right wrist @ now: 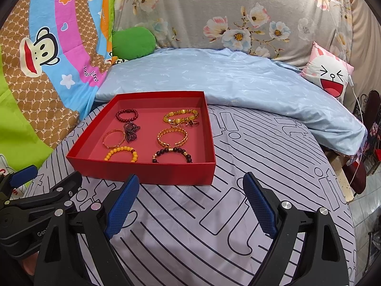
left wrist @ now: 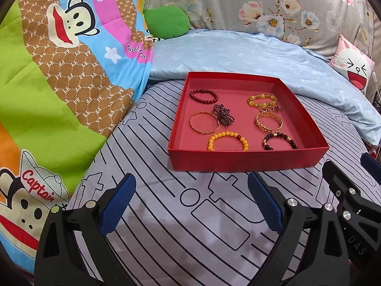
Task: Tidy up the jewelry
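Nearest the camera, the left gripper and right gripper hover above a striped bedsheet, jaws spread wide, holding and touching nothing. Just beyond sits a red box with bracelets laid apart inside. Best approach: reach over the near wall, pinching one yellow bead bracelet alone.

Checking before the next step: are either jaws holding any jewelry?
Nothing is held. Left gripper and right gripper are open; all bracelets lie in the red box.

Seven bracelets and small rings lie flat inside the open red box.
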The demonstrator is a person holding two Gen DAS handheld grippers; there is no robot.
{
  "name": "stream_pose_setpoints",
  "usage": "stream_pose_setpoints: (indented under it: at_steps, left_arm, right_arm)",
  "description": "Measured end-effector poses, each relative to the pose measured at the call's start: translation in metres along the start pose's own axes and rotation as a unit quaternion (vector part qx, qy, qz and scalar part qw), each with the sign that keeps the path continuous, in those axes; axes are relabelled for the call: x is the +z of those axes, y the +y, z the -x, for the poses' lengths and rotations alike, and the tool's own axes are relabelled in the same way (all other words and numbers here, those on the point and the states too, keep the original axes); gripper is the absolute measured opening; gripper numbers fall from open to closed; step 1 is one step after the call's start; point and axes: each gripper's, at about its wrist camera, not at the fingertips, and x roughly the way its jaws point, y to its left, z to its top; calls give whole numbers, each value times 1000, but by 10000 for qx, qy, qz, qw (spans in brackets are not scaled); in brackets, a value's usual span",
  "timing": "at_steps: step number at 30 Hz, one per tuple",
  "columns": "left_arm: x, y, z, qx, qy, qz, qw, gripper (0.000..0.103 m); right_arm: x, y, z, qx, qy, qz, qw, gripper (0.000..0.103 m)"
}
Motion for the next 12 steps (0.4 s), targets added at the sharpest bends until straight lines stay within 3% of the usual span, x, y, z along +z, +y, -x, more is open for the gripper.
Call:
stream_pose_setpoints:
  at_steps: [12]
  left_arm:
    - [-2,-1,-2,-33,79,13,10000,90]
  right_arm:
    - [0,-1,0,-14,21,10,10000,85]
